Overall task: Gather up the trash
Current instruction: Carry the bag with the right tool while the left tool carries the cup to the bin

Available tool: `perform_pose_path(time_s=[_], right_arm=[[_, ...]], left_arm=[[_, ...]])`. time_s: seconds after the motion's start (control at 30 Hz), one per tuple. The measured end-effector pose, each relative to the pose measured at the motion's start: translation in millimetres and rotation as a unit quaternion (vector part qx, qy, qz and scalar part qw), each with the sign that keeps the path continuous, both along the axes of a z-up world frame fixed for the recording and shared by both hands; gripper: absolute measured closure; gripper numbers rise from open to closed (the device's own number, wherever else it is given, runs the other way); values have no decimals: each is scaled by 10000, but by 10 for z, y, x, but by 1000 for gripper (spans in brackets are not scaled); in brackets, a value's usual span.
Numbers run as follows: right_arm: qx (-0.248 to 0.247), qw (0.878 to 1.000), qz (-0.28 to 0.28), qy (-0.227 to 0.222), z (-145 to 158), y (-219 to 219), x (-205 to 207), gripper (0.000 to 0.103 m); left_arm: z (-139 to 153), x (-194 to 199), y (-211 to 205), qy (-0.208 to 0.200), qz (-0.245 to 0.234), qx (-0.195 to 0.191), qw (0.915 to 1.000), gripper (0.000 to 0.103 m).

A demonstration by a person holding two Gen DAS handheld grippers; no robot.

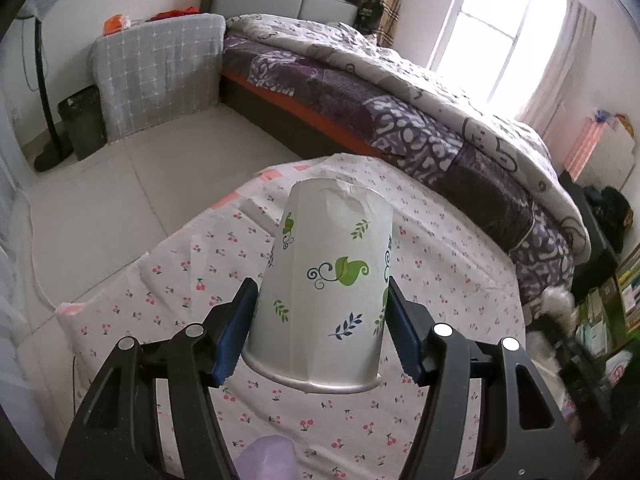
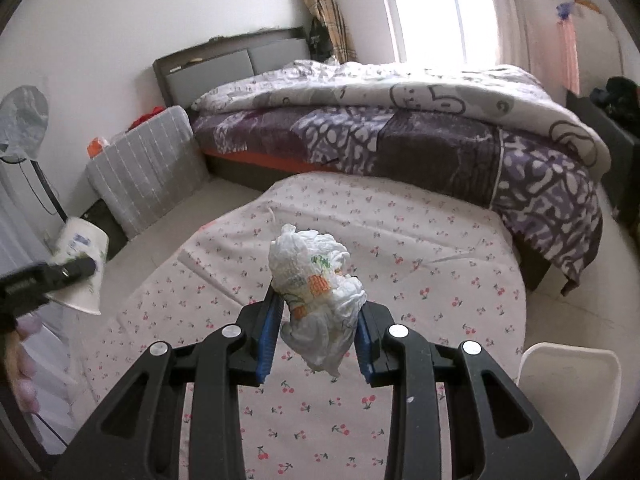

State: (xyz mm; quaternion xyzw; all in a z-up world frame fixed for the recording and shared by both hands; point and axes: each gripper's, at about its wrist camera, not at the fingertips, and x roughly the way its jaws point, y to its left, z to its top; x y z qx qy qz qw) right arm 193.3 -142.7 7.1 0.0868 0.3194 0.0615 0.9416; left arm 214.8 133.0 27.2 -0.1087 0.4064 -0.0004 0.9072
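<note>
Step in hand: transport, both items lifted clear of the cherry-print cloth-covered table (image 2: 400, 240) below. The left gripper (image 1: 320, 328) clamps an inverted white paper cup with leaf print (image 1: 328, 280) between its blue pads, rim nearest the camera. The right gripper (image 2: 316, 332) pinches a crumpled white plastic bag with orange print (image 2: 320, 284), which juts forward beyond the fingertips. Next move, as judged: carry both to a bin, possibly the dark bin (image 1: 82, 120) far ahead-left of the left gripper, then release

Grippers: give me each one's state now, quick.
Left gripper: closed on the leaf-print paper cup, held upside down.
Right gripper: closed on a crumpled plastic bag.
</note>
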Motion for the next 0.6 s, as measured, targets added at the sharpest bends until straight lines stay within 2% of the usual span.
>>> perform_pose_path(time_s=[0.17, 0.6], right_arm=[[-128, 9994, -107, -288, 139, -148, -126, 70], [-198, 9983, -524, -184, 137, -680, -353, 70]], left_arm=[[-107, 53, -217, 144, -217, 33, 9997, 43], [-187, 52, -881, 145, -867, -2, 9961, 43]])
